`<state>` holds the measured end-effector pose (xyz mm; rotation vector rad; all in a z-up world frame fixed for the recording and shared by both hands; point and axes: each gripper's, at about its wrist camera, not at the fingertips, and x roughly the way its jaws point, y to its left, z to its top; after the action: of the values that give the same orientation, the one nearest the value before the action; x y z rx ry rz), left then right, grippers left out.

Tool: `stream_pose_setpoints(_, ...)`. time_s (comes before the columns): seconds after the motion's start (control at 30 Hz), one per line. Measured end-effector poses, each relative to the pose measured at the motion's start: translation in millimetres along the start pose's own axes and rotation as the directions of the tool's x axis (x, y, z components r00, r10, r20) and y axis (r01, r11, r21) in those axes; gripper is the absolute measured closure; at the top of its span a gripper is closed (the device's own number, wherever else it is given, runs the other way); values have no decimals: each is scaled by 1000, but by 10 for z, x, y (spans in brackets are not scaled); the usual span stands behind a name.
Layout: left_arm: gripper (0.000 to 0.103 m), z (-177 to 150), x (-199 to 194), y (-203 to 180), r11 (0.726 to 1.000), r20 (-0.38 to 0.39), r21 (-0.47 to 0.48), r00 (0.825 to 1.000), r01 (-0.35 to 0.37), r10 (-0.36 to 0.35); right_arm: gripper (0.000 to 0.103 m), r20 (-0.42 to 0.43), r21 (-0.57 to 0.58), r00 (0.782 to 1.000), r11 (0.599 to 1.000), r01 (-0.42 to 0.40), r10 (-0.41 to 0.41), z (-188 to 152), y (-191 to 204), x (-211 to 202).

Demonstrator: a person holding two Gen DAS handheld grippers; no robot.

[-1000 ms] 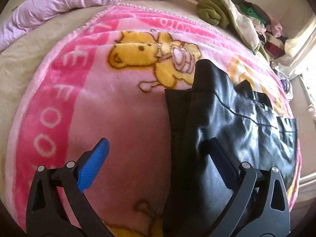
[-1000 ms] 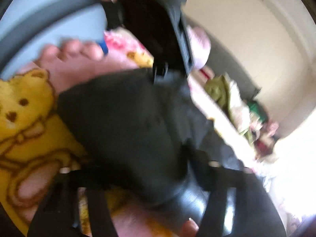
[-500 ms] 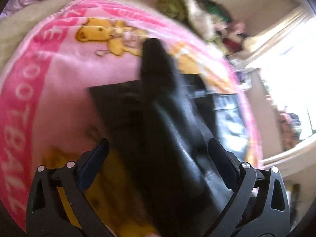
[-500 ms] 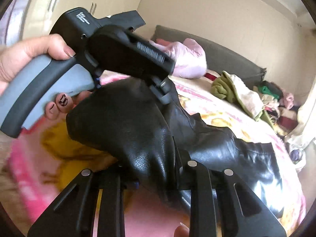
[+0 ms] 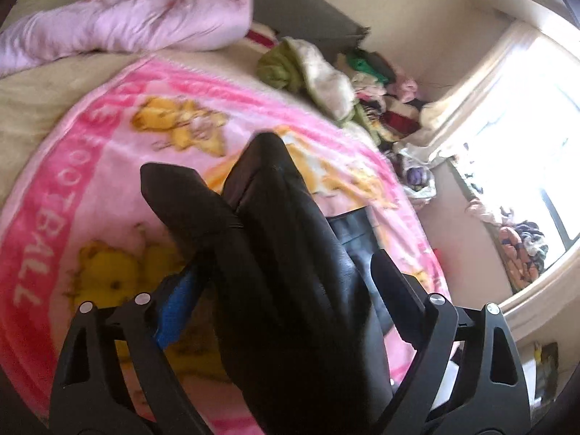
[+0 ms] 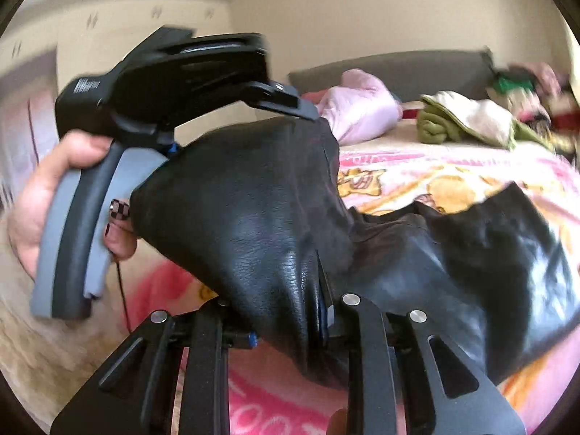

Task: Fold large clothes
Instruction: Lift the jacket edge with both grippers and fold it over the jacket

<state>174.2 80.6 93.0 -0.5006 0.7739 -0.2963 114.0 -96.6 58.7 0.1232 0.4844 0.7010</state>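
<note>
A black leather garment [image 5: 290, 272] is lifted off the pink bear blanket [image 5: 108, 166] on the bed. My left gripper [image 5: 282, 290] stands wide open with the garment draped between and over its blue-padded fingers [image 5: 177, 304]. My right gripper [image 6: 290, 322] is shut on a fold of the black leather garment [image 6: 253, 224] and holds it up. The left gripper's body and the hand on it [image 6: 152, 116] show in the right wrist view, just behind the raised fold. The garment's far part [image 6: 489, 253] lies on the blanket [image 6: 453, 170].
A lilac duvet [image 5: 127, 25] lies at the bed's head. A green and cream cloth [image 5: 308, 72] and a pile of mixed clothes [image 5: 384, 94] sit at the far right corner. A bright window [image 5: 525, 166] is on the right.
Both grippers have risen and turned with the garment, lifting its near end off the blanket. The view now takes in the headboard and window. The right gripper stays shut on the fold.
</note>
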Motion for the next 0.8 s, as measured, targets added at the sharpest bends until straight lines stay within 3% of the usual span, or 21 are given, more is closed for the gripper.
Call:
stream_pose_setpoints(0.27,18,137,221,-774,993,71,43,992,106,-109,84,112,220,994,975,-37,12,211,-845,-544)
stream_pose_setpoints(0.43,16,98,393,-846,995,110,14,989,98,-99,84,131,364,991,931,-12,-39,173,-1598,-801)
stream_pose_setpoints(0.53,16,-14,588,-814,999,89,45,996,8,-12,84,121,467,991,884,-1,-62,76,-2083,-829)
stream_pose_setpoints(0.67,13,-299,1026,-693,995,-38,56,996,-79,81,84,67,597,995,802,14,-67,-257,-2501,-814)
stream_pose_setpoints(0.8,13,-640,1562,-603,985,-184,95,970,-144,160,80,7,683,998,729,-45,55,-522,-2715,-702)
